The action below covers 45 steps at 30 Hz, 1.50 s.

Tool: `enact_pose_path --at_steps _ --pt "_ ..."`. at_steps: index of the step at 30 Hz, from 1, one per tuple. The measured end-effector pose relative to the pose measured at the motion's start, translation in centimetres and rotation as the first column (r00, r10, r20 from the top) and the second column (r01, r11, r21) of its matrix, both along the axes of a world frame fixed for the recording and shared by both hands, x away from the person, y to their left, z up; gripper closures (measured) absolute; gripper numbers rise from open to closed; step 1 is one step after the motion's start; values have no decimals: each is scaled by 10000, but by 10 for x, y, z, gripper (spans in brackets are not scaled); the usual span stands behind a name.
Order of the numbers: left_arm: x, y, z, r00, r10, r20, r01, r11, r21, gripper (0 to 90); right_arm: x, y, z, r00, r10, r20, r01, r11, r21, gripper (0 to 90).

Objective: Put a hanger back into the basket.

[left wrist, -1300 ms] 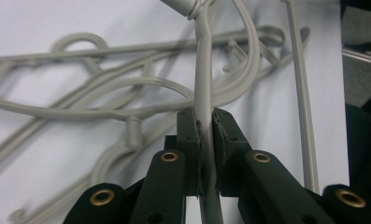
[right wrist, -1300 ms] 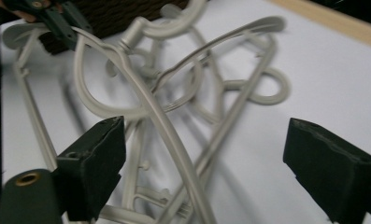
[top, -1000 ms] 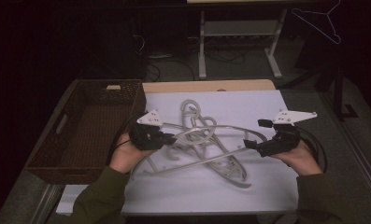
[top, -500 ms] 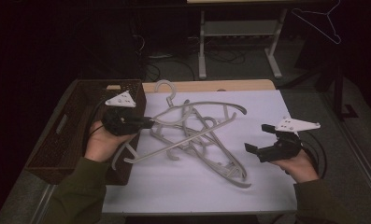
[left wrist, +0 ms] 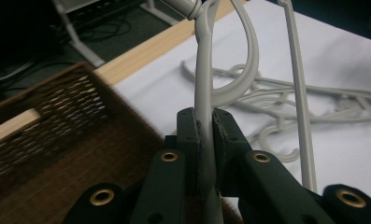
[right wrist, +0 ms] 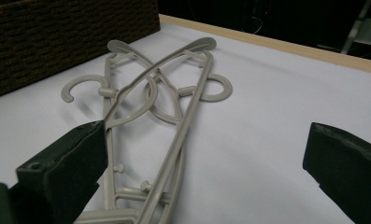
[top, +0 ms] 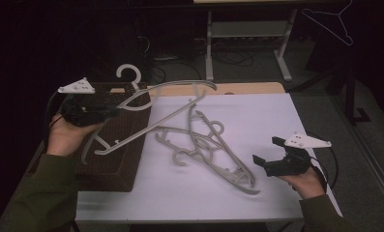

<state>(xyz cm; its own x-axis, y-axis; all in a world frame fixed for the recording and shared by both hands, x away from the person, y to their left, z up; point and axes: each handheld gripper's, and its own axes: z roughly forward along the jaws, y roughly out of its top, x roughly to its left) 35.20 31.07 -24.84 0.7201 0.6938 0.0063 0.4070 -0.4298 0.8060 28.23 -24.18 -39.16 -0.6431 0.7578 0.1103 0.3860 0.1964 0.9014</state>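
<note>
Lifted hanger [top: 160, 104] clamped in left gripper [top: 113, 111], hung tilted above basket [top: 110, 164], hook up. Right gripper [top: 267, 151] wide open, empty, just beside two hangers [top: 204, 150] lying crossed on the table [top: 276, 116]. Risks, as judged: long arm snagging the basket rim on the way down; thin grip near the neck letting the hanger swing or slip. White tabletop with wooden far edge; dark room behind, metal stand [top: 247, 43], floor cables.
</note>
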Motion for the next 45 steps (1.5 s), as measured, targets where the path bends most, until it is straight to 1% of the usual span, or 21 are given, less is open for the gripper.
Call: enact_pose_path --at_steps 1,3,5,8,9,12,14,18,19,22,27,28,29,30,31,32,35,37,39,42,45 --pt "0 10 2 9998 214 29 -214 9997 85 829 -1 0 0 10000 -23 59 23 10000 -4 0" --pt "0 15 3 9994 335 36 -336 9994 98 829 -3 1 0 9999 -66 102 66 10000 58 0" --pt "1 30 4 9981 607 101 -609 9980 154 829 -4 1 -1 9999 -66 76 65 9999 80 0" --pt "2 41 3 9965 821 136 -823 9965 155 829 -3 1 -2 10000 -32 60 31 10000 43 0" --pt "4 51 1 9949 989 174 -993 9947 250 829 -3 1 -3 10000 -43 78 43 10000 36 0" --pt "5 61 -1 9927 1200 123 -1203 9924 273 829 -2 1 -4 10000 -29 89 29 10000 -2 0" --pt "7 74 -3 9887 1492 129 -1495 9881 349 829 -2 1 -4 10000 -81 34 81 10000 24 0" --pt "8 88 -5 9833 1814 152 -1818 9826 377 829 -1 -2 -4 9997 -233 76 232 9997 99 0" --pt "8 98 -6 9811 1932 124 -1936 9801 438 829 -1 -3 -4 9997 -236 82 236 9997 90 0" --pt "8 107 -8 9775 2106 100 -2109 9767 401 829 -1 -3 -4 9997 -229 52 228 9997 131 0" --pt "6 132 -15 9640 2657 26 -2654 9622 609 829 -1 -3 -5 9998 -176 36 176 9998 87 0" --pt "6 132 -15 9640 2657 26 -2654 9622 609 829 -1 -3 -5 9998 -176 36 176 9998 87 0" --pt "6 140 -18 9601 2796 35 -2793 9582 626 829 -1 -3 -5 9998 -180 38 180 9998 71 0" --pt "6 140 -18 9601 2796 35 -2793 9582 626 828 -1 -3 -5 9998 -180 38 180 9998 71 0" --pt "5 147 -23 9553 2956 -14 -2950 9537 592 828 -1 -3 -5 9999 -168 29 167 9998 68 0" --pt "5 147 -23 9553 2956 -14 -2950 9537 592 828 -1 -3 -5 9999 -168 29 167 9998 68 0" --pt "6 155 -32 9491 3142 -214 -3116 9467 817 828 -1 -2 -5 9999 -148 68 148 9999 74 0" --pt "7 156 -36 9472 3194 -270 -3158 9443 931 828 -1 -2 -5 9999 -146 34 146 9999 68 0" --pt "8 157 -40 9451 3250 -353 -3211 9431 858 828 -1 -2 -5 10000 -75 27 75 9999 120 0" --pt "9 157 -42 9420 3341 -312 -3305 9399 858 828 -1 -1 -4 10000 -39 65 38 10000 80 0" --pt "10 158 -42 9348 3543 -222 -3504 9308 1040 828 -1 -1 -4 10000 -43 58 42 9999 99 0"
